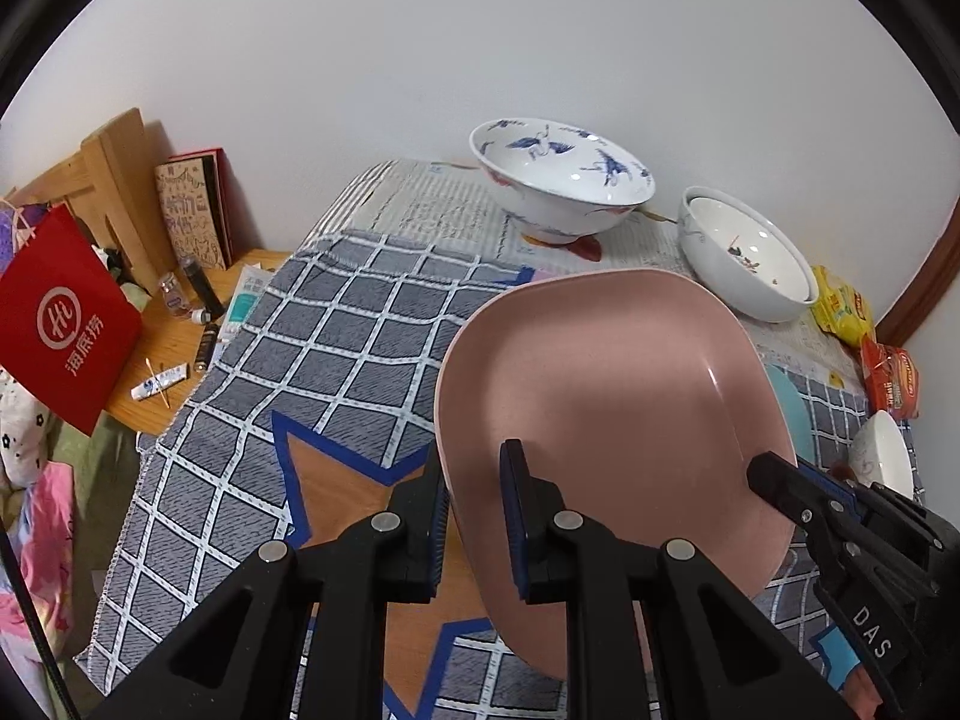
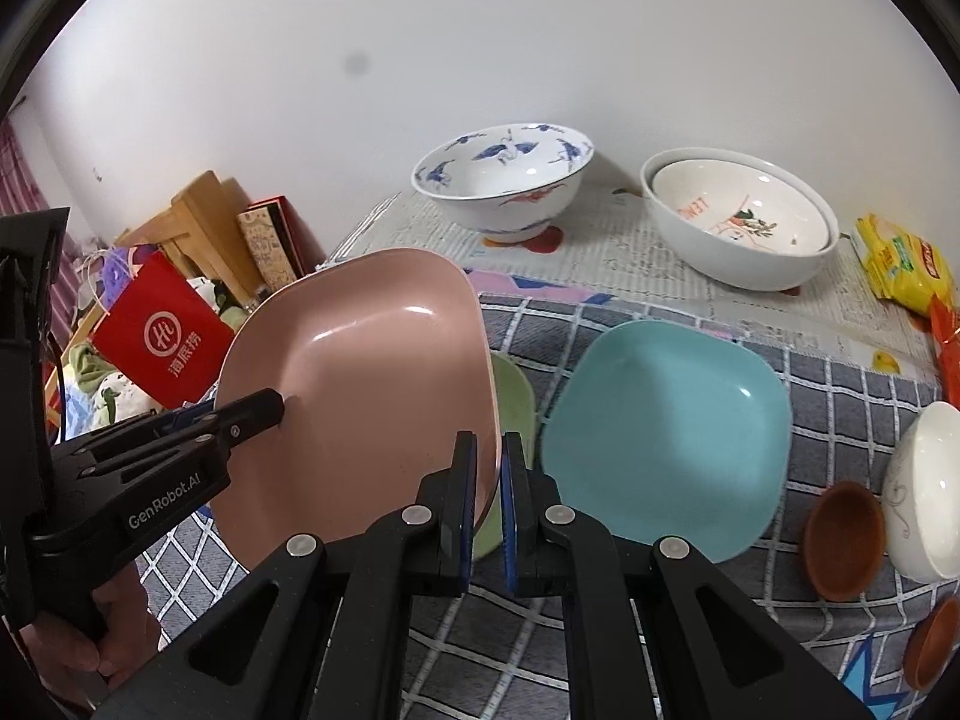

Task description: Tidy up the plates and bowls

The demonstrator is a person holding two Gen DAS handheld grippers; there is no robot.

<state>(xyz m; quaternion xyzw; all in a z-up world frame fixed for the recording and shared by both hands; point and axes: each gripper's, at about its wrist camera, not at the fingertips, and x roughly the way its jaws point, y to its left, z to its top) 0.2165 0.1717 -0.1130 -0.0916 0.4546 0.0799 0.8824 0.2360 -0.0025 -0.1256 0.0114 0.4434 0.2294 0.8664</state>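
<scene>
Both grippers hold a pink square plate (image 1: 606, 396) lifted and tilted above the checked cloth. My left gripper (image 1: 477, 516) is shut on the plate's left rim. My right gripper (image 2: 489, 498) is shut on its right rim (image 2: 489, 420), and shows in the left wrist view (image 1: 780, 480). The left gripper shows in the right wrist view (image 2: 264, 411). A teal square plate (image 2: 666, 426) lies flat on the cloth. A green plate (image 2: 513, 408) lies partly hidden under the pink one. A blue-crane bowl (image 2: 501, 180) and a white bowl stack (image 2: 741, 219) stand at the back.
A white bowl (image 2: 924, 492) and two brown saucers (image 2: 843, 540) sit at the right edge. Yellow and orange snack packs (image 2: 906, 267) lie at the back right. A red bag (image 1: 60, 318), books and small bottles crowd the wooden side table (image 1: 174, 372) at left.
</scene>
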